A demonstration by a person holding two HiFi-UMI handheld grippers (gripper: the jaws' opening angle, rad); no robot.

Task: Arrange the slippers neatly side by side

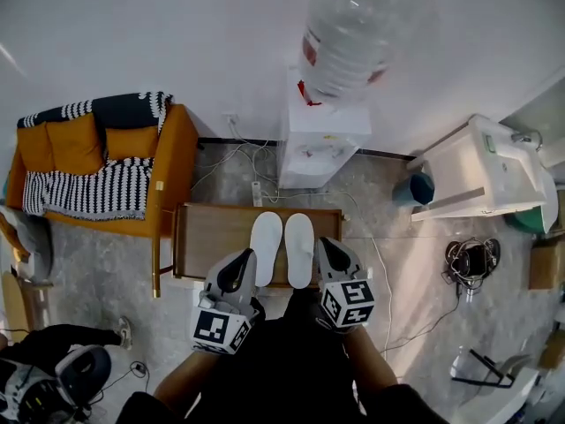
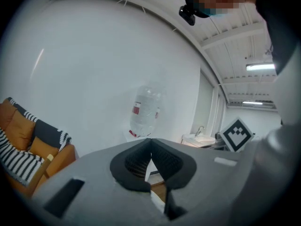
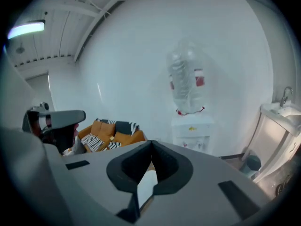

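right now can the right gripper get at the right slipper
Probably yes: the right gripper hangs just beside the right slipper, nothing between them, though its shut jaws must open first.

There are two white slippers (image 1: 265, 237) (image 1: 299, 247) on one brown table (image 1: 212, 237) in the middle, two grippers (image 1: 238, 265) (image 1: 329, 251) just below, one orange sofa (image 1: 88, 148) at the left and one water bottle (image 1: 349, 34) at the top.

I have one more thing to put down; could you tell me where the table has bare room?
The biggest free patch is the left part of the table, between its left edge and the left slipper. Right of the right slipper is only a thin strip. The left gripper and right gripper crowd the near edge.
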